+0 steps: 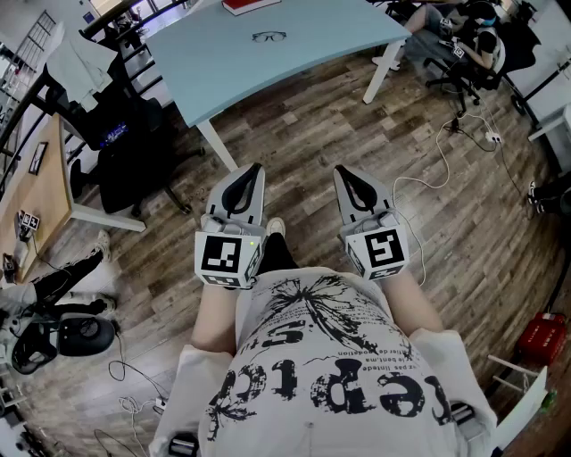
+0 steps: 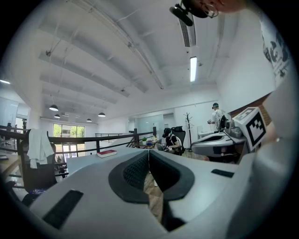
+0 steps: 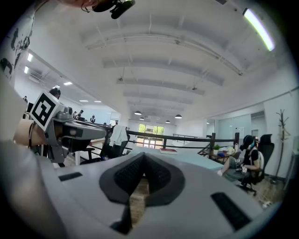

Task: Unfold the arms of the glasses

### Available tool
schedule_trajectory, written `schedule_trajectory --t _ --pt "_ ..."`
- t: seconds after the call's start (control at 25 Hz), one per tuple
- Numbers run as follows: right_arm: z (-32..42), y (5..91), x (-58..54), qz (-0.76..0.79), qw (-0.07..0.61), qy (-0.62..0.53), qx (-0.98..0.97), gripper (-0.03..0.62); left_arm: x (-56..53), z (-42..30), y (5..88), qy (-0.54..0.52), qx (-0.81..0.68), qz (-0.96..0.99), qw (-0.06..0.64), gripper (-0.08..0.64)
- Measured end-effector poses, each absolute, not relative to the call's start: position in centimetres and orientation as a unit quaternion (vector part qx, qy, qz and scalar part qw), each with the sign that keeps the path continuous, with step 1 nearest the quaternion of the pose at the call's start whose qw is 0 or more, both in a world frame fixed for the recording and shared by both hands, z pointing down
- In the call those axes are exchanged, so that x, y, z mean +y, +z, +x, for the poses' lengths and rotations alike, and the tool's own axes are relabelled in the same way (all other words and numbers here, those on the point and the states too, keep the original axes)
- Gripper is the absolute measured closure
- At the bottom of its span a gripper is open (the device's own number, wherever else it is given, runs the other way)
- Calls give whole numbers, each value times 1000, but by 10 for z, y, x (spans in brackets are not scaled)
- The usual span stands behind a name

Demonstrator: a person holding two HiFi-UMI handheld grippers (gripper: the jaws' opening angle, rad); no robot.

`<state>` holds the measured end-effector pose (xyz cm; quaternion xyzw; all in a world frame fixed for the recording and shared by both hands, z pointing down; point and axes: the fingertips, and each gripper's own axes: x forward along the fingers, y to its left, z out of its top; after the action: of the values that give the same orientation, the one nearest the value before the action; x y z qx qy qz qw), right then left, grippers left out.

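1. The glasses (image 1: 268,37) lie on the far part of the pale blue table (image 1: 330,40), too small for me to tell how the arms sit
2. A red book (image 1: 250,5) rests just beyond them, at the far edge
3. My left gripper (image 1: 252,171) and right gripper (image 1: 344,173) hover near my body, well apart from the glasses, each with jaws together on nothing
4. I judge the approach comes first: step close, open both claws, steady the frame with one, ease an arm outward with the other
5. Writing: only the shirt (image 1: 321,357) print, upside down, not surely readable
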<state>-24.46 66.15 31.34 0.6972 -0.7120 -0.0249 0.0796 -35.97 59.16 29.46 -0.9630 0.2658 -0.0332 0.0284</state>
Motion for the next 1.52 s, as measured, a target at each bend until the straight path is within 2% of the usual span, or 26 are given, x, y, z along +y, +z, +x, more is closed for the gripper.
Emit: schedule_trajectory --t 0.48,0.88,1.12,1.52 --pt "-238 325 655 705 85 -2 -704 584 583 -353 303 -41 257 -966 14 540" --pt "-203 344 630 723 73 32 -687 583 553 -332 322 -61 253 -966 4 540" --pt "-176 347 568 723 88 28 -684 583 486 -302 323 -54 249 -967 0 540" --pt "-125 347 387 726 128 24 -675 581 298 -236 322 -52 213 -975 -12 541"
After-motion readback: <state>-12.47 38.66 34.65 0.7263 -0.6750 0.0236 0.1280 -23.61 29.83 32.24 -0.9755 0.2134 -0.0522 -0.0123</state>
